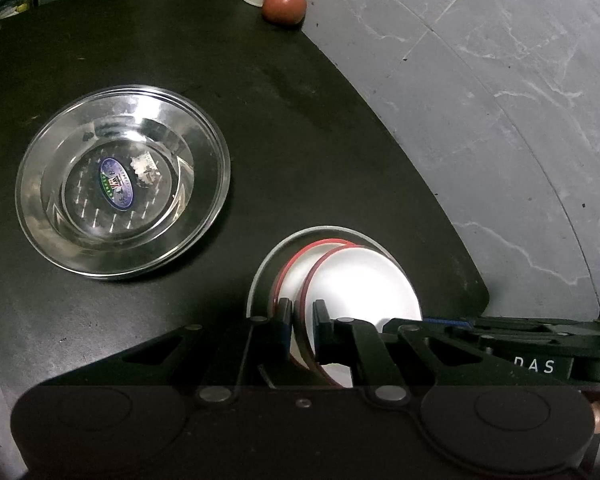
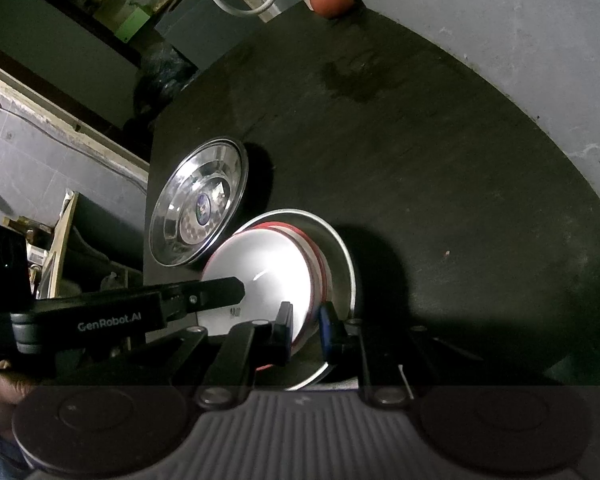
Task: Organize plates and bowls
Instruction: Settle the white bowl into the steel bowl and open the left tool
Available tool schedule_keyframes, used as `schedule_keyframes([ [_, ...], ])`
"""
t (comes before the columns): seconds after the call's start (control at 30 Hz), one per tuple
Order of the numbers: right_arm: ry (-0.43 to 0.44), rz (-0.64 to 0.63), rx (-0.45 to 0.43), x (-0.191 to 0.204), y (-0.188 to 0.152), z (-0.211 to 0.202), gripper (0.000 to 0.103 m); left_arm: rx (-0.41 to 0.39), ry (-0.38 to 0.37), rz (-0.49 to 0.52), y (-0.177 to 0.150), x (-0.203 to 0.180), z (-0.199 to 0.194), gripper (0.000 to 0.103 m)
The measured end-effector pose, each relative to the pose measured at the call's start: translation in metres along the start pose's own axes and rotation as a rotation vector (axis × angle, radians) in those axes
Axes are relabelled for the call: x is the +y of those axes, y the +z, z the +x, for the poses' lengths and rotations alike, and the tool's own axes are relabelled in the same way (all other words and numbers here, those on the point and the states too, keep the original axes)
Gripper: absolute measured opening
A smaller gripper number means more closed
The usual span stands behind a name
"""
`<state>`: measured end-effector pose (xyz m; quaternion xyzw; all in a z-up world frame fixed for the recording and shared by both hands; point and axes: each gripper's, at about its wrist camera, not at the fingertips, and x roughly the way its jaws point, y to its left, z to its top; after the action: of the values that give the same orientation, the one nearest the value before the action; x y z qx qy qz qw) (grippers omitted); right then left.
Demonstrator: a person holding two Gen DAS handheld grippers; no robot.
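My left tool (image 1: 302,318) is clenched on the near rim of the upper white bowl with a red rim band (image 1: 360,284), and my right tool (image 2: 305,320) is clenched on the same bowl's rim from the opposite side. That bowl sits tilted in a second red-banded white bowl (image 1: 290,268), and both rest on a flat silvery metal plate (image 2: 344,256) on the dark surface (image 1: 300,140). Just beside them stands a shiny steel dish with a blue oval sticker (image 1: 122,184).

As I judge it, the step is seating the upper bowl squarely in the lower. I'd keep both grips even, level the bowl, settle it until the red bands line up, and only then let go, one side at a time, so nothing skids on the plate.

The bowls' near sides are hidden behind the tool bodies, so I cannot tell how deeply they nest. Glare washes out the bowl's inside. A reddish round object (image 1: 284,5) at the far edge is too dim to identify.
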<state>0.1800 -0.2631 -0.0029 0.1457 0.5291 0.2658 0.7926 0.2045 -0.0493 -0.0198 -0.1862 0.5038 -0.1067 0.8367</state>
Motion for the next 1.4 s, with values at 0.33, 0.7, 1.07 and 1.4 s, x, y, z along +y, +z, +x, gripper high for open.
schedule_keyframes([
  [0.33,0.004,0.005,0.002,0.000,0.000,0.000,0.019,-0.005,0.004,0.012,0.001,-0.003,0.001,0.013],
  [0.7,0.007,0.007,0.007,-0.001,0.000,0.002,0.019,-0.006,0.027,0.037,0.003,-0.008,0.001,0.013],
  [1.07,0.015,0.006,0.009,-0.003,0.003,0.002,0.019,-0.013,0.031,0.032,0.002,-0.009,-0.001,0.016],
  [1.4,0.026,0.004,0.008,-0.004,0.006,0.002,0.019,-0.024,0.046,0.054,0.002,-0.013,-0.004,0.018],
])
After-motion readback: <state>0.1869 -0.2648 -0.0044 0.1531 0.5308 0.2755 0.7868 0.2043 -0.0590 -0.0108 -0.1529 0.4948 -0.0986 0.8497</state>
